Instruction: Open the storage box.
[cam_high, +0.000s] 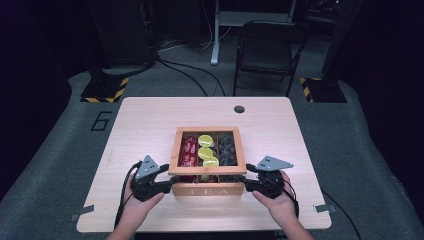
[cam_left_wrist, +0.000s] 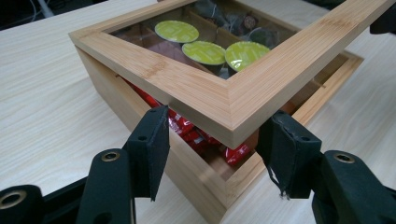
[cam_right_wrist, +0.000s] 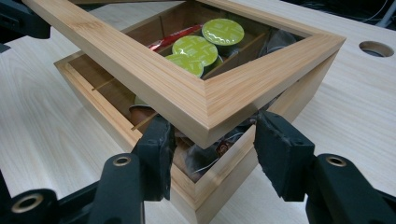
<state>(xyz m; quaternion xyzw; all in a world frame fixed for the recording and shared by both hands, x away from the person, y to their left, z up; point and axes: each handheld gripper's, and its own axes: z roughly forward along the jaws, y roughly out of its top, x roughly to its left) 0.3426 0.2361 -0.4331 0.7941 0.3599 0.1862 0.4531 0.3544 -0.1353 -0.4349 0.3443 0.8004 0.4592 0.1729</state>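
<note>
A bamboo tea box (cam_high: 207, 191) marked TEA stands near the table's front edge. Its glass-windowed lid (cam_high: 207, 170) is tilted up at the front, hinged at the back. Inside lie red packets (cam_high: 188, 151), green capsules (cam_high: 206, 150) and dark tea bags (cam_high: 227, 147). My left gripper (cam_high: 170, 181) is at the lid's front left corner, my right gripper (cam_high: 245, 181) at its front right corner. In the left gripper view the open gripper (cam_left_wrist: 219, 154) straddles the raised lid corner (cam_left_wrist: 233, 121), jaw tips at its lower edge. The right gripper (cam_right_wrist: 212, 154) stands the same way under its lid corner (cam_right_wrist: 205, 116).
The box sits on a light wooden table (cam_high: 145, 130) with a cable hole (cam_high: 239, 109) at the back. A dark folding chair (cam_high: 267, 50) stands behind the table. Bare tabletop lies to the left and right of the box.
</note>
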